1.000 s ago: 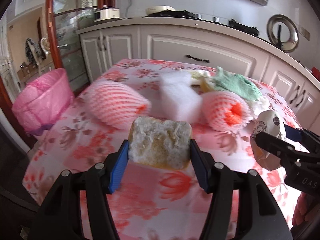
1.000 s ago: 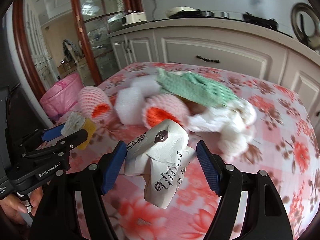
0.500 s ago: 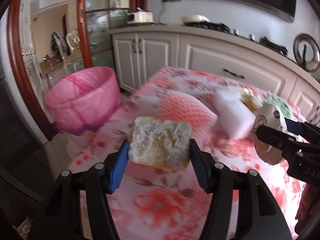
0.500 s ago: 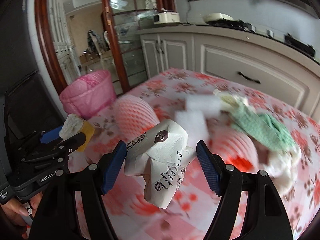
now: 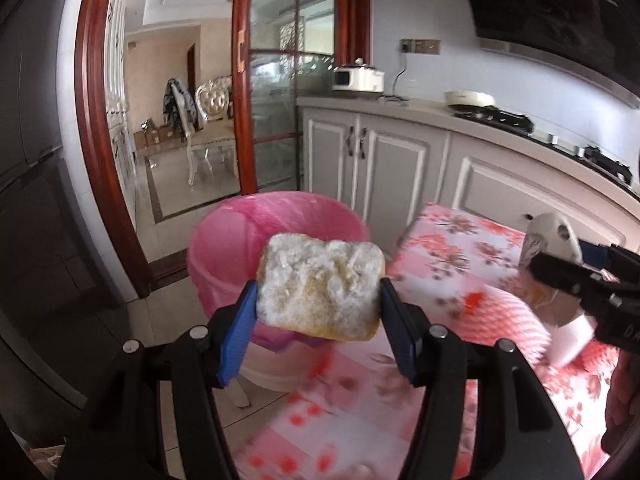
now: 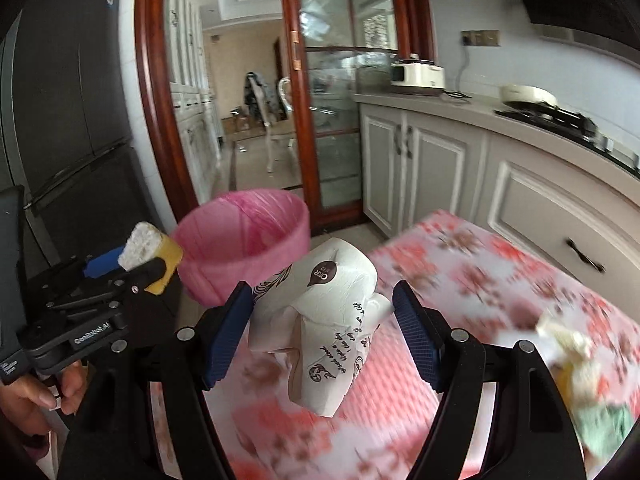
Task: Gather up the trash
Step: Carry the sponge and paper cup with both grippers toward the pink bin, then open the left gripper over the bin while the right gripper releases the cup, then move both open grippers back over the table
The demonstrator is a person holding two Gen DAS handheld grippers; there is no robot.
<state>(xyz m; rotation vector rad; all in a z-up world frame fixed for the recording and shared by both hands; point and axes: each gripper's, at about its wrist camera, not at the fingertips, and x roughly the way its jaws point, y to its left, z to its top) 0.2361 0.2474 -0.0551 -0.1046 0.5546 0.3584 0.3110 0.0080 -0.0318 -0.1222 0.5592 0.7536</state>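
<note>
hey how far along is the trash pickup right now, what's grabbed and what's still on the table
Mid-job. In hand: the left gripper is shut on a worn sponge, and the right gripper is shut on a crumpled paper cup, both facing the pink-lined bin. Neither piece is dropped in yet. Left: a pink foam fruit net and a blurred pile of scraps on the floral table.

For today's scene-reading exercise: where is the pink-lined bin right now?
In both wrist views the pink-lined bin stands on the floor off the floral table's end, directly behind the sponge gripped by the left gripper.
</note>
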